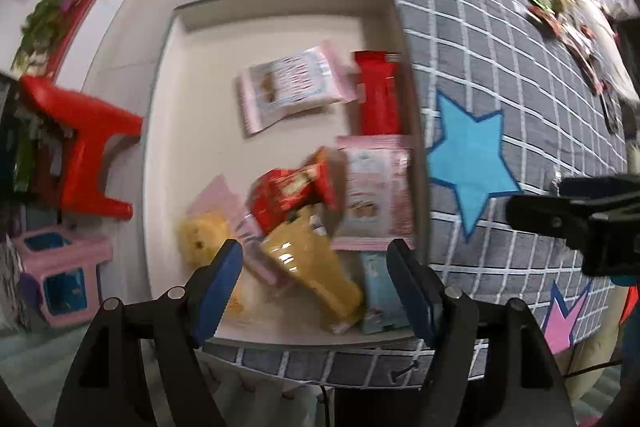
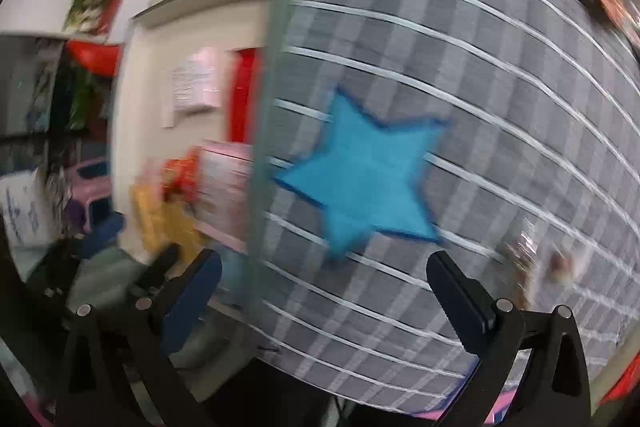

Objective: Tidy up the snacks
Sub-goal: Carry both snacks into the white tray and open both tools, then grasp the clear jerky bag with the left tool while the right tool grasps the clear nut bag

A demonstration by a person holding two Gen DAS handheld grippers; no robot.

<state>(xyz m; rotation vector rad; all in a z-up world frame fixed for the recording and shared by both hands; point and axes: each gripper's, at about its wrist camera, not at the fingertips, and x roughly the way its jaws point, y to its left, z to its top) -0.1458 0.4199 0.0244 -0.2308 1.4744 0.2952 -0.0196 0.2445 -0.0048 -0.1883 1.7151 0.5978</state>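
Left wrist view looks straight down into a shallow cream box that lies on a grey checked cloth sewn with coloured stars. Every place below is given relative to that box. Inside it, toward its far half, a pink snack packet lies flat, with a long red packet just beside it against the box's right wall. Nearer the camera, a second pink packet lies along the same wall, a small red wrapper sits just left of it on top of the pile, and a yellow packet and a pale blue packet fill the near corner. The left gripper hangs over this near corner with its jaws released; the yellow packet shows in the gap between them, but neither blue pad presses on it. Outside the box to the right, a blue star is stitched on the cloth, and the other black tool reaches in beyond it. Left of the box, off the cloth, stand a red plastic stool and a pink stool.

Right wrist view is heavily blurred. The right gripper is over the cloth just right of the box's wall, near the blue star, its jaws spread wide and holding nothing.
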